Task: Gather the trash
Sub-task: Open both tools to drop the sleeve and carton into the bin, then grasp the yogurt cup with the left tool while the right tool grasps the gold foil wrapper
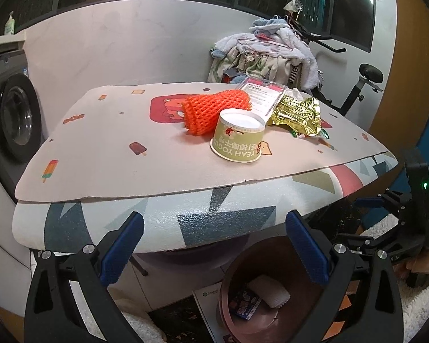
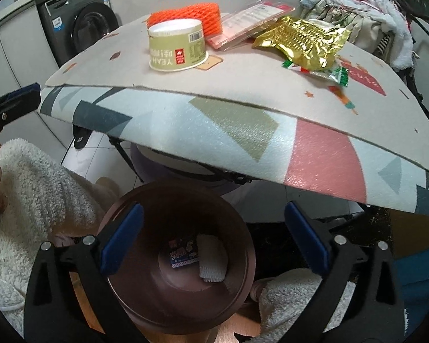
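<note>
- The left gripper [image 1: 214, 245] hangs in front of the near edge of the table [image 1: 157, 217], its blue-padded jaws spread apart with nothing between them.
- The right gripper [image 2: 213, 235] sits lower, over the brown bin [image 2: 146, 300], jaws likewise apart and empty.
- The bin stands on the floor under the table's near edge; at its bottom lie a white foam net [image 2: 211, 260] and, touching its left side, a small dark printed packet [image 2: 183, 254].
- On the table a yogurt cup [image 1: 238, 135] stands upside down, nearest the front edge.
- An orange foam net [image 1: 211, 111] lies on its side just behind the cup, to its left, touching it or nearly so.
- A clear plastic package with a red card [image 1: 261, 94] lies farther back, to the right of the orange net.
- A crumpled gold foil wrapper [image 1: 297, 113] rests at the right, overlapping a green and red wrapper [image 1: 311, 134] beneath its near edge.
- A washing machine [image 1: 11, 120] stands at far left; a pile of laundry [image 1: 266, 54] sits beyond the table.
</note>
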`<action>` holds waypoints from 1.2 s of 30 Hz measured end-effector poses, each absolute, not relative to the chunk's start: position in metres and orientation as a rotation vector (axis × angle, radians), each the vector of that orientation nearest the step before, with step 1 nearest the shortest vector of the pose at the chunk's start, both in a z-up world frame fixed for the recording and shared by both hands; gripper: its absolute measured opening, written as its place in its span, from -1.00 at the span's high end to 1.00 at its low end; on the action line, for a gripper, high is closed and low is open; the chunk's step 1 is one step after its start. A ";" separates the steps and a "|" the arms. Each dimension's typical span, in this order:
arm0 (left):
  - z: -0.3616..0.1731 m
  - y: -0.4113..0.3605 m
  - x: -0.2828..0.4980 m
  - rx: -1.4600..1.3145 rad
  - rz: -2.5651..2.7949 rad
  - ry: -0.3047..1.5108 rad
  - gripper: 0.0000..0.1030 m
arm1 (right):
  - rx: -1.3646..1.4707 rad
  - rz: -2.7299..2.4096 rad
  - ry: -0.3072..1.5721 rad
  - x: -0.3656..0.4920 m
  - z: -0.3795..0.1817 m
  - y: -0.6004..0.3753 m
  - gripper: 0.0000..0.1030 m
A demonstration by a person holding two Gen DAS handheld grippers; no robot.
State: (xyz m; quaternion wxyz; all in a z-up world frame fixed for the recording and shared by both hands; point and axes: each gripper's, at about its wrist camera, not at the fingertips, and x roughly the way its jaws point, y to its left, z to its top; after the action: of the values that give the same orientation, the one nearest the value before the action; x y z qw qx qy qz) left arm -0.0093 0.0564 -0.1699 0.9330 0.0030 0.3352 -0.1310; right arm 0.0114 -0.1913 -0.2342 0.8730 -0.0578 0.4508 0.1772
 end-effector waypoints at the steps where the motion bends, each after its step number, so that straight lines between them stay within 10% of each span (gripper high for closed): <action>1: -0.169 0.055 -0.010 0.011 -0.268 0.685 -0.88 | -0.116 0.368 0.937 0.011 -0.233 -0.193 -0.89; 36: -0.130 0.019 0.061 0.144 -0.321 0.660 -0.88 | -0.039 0.228 0.759 0.048 -0.160 -0.253 -0.89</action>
State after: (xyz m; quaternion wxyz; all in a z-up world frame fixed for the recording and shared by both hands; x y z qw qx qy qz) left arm 0.0607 0.0188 -0.1298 0.9308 0.0705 0.3226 -0.1568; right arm 0.0485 -0.2527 -0.1601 0.9223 -0.0188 0.3696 0.1109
